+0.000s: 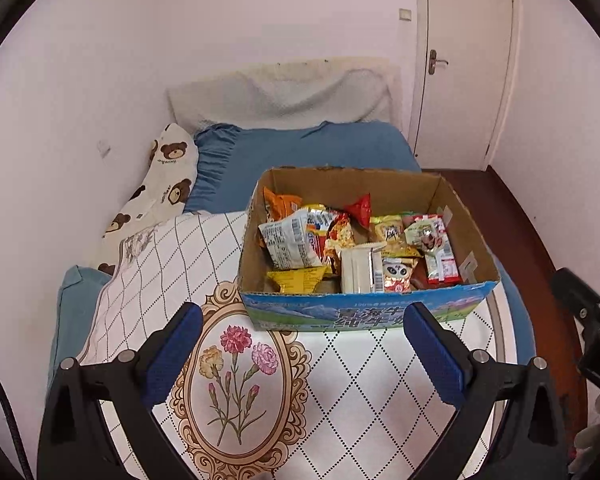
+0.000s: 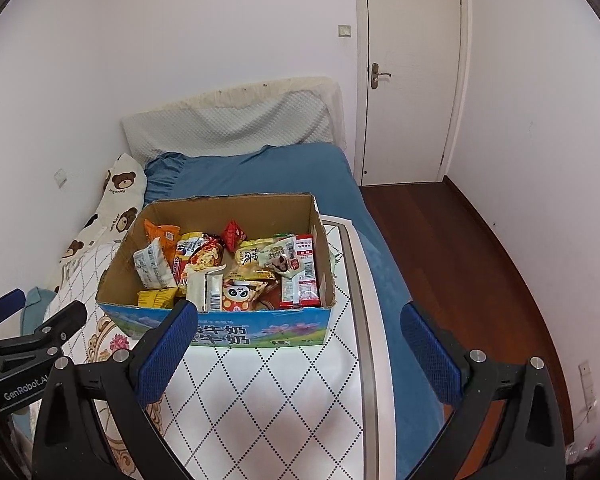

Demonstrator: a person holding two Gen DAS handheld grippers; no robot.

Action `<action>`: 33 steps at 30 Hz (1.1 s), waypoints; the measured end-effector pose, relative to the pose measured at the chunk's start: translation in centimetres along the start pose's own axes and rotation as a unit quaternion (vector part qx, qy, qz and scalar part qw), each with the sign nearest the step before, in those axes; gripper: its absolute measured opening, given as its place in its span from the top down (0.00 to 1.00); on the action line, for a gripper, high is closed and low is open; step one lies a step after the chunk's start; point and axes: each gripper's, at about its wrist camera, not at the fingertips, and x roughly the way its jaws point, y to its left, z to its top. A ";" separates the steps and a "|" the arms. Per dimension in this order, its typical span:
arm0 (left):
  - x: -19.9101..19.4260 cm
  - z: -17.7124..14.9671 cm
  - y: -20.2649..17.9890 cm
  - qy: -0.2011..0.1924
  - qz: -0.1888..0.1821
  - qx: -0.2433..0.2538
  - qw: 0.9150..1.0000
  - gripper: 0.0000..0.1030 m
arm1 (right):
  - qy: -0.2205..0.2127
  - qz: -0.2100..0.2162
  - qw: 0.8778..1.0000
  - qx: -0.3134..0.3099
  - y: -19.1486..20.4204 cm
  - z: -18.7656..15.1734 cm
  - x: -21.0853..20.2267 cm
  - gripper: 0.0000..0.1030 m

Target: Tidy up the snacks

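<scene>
An open cardboard box (image 1: 364, 312) with a blue printed front stands on a white patterned mat (image 1: 340, 392) on the bed. It holds several snack packets, among them a white packet (image 1: 288, 240), a yellow one (image 1: 296, 280) and a red and white one (image 1: 440, 256). My left gripper (image 1: 302, 320) is open and empty, just in front of the box. My right gripper (image 2: 298, 320) is open and empty, in front of the box's right front corner (image 2: 328, 320). The box also shows in the right wrist view (image 2: 220, 332). The left gripper shows at the left edge of the right wrist view (image 2: 36, 312).
A blue bedsheet (image 1: 300, 148) and a bear-print pillow (image 1: 160, 188) lie behind the box by the wall. A padded headboard (image 2: 236, 120) leans on the wall. A closed door (image 2: 412, 72) and dark wooden floor (image 2: 460, 260) are to the right.
</scene>
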 end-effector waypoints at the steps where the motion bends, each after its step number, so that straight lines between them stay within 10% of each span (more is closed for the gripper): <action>1: 0.3 0.0 0.0 0.002 0.001 0.000 1.000 0.00 | 0.001 0.002 1.000 0.000 0.0 0.0 0.3 0.00; 33: -0.8 0.4 -0.1 -0.010 -0.002 -0.005 1.000 0.00 | 0.004 0.024 1.000 -0.002 0.8 0.0 0.7 0.00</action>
